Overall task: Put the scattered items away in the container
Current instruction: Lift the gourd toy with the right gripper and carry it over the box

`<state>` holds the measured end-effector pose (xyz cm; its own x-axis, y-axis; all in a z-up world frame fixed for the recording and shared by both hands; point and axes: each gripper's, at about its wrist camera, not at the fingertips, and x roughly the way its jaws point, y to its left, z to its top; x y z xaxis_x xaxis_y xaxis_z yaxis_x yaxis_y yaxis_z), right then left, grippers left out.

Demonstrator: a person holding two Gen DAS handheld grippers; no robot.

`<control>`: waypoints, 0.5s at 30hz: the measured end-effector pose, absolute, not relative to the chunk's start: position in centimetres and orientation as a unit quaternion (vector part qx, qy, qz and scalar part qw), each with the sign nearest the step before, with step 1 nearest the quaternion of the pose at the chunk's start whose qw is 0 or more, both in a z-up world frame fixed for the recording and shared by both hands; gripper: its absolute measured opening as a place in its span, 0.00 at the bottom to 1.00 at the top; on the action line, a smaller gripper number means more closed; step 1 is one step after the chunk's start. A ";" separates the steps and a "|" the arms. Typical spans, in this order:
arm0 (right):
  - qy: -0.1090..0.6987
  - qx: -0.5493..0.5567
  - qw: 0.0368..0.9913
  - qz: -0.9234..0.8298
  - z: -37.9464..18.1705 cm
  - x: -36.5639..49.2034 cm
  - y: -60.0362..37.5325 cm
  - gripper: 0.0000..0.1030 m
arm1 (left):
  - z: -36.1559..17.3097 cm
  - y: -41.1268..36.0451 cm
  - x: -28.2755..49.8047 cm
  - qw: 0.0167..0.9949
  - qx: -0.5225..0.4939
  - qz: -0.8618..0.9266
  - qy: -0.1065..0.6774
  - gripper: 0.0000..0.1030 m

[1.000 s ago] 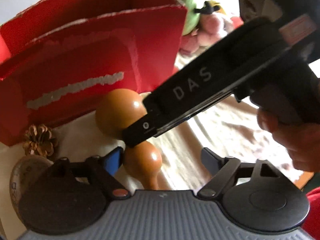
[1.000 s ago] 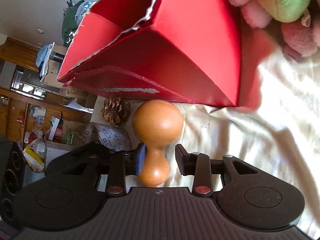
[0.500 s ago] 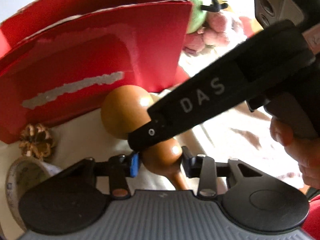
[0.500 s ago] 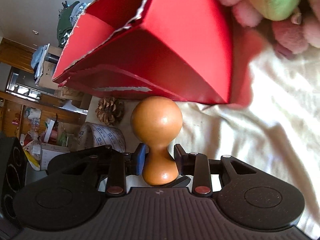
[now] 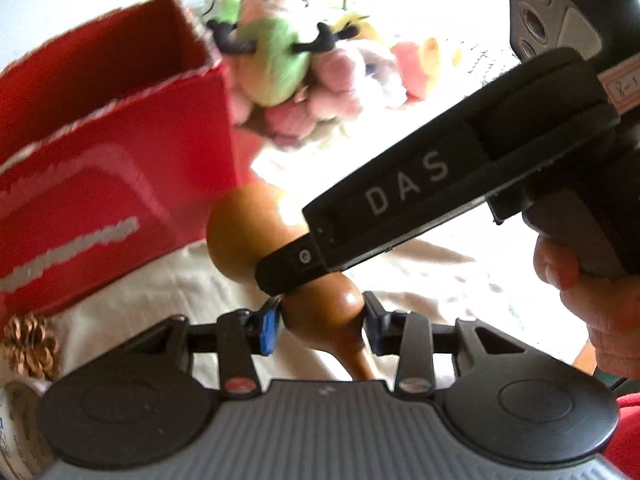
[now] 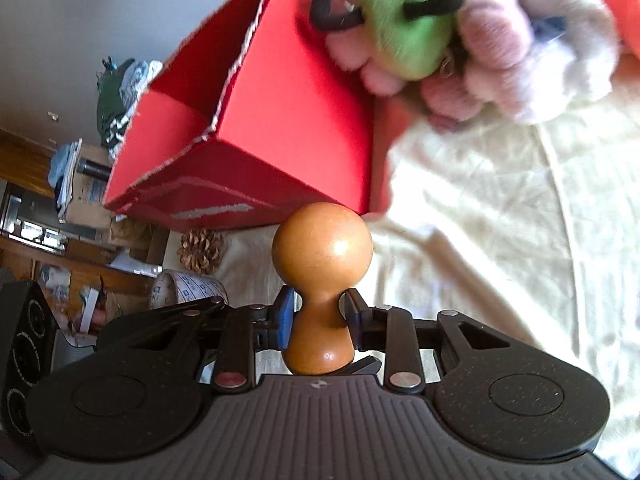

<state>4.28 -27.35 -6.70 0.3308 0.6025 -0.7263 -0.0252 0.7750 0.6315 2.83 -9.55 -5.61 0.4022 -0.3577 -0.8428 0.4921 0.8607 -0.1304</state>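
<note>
1. Red box (image 6: 280,128) sits beyond both tongs, upper left, open top.
2. Plush toys (image 5: 280,52) lie past the box's right side, on the cream cloth (image 6: 500,220).
3. Gourd (image 6: 320,288): your right tongs (image 6: 320,320) are closing on its waist; your left tongs (image 5: 320,324) hold its small bulb.
4. Pinecone (image 6: 200,251) lies left of the tongs, near the box.

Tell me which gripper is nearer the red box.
Right. The right gripper, jaws closing on the gourd's waist, sits just short of the box; the left gripper holds the small bulb, farther back.
</note>
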 end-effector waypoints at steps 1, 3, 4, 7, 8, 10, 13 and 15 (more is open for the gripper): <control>0.537 0.270 0.773 0.203 -6.4 4.0 -27.7 0.29 | -5.2 -9.6 2.7 0.836 0.070 -0.257 0.480 0.38; 0.527 0.277 0.777 0.202 -5.6 3.6 -28.1 0.29 | -3.8 -9.7 2.4 0.842 0.076 -0.262 0.466 0.38; 0.520 0.282 0.780 0.204 -5.1 3.4 -28.4 0.29 | -3.2 -9.8 2.2 0.845 0.081 -0.264 0.458 0.38; 0.498 0.285 0.792 0.209 -3.1 2.9 -28.8 0.29 | -0.8 -9.8 1.9 0.855 0.092 -0.271 0.433 0.38; 0.490 0.284 0.797 0.211 -2.3 2.7 -29.0 0.29 | 0.1 -9.8 1.8 0.858 0.096 -0.274 0.424 0.38; 0.474 0.282 0.806 0.214 -1.0 2.6 -29.1 0.29 | 1.5 -11.3 1.7 0.863 0.105 -0.278 0.408 0.38; 0.451 0.286 0.818 0.215 0.7 2.6 -29.0 0.29 | 3.4 -9.1 0.1 0.872 0.117 -0.284 0.382 0.38; 0.435 0.288 0.825 0.217 1.9 2.9 -28.6 0.30 | 4.6 -12.5 -1.3 0.875 0.119 -0.289 0.370 0.38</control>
<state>2.87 -28.60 1.90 0.5270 0.6093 -0.5925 -0.1084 0.7396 0.6642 -1.32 -12.54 4.56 0.5593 -0.4174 -0.7162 0.5935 0.8048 -0.0056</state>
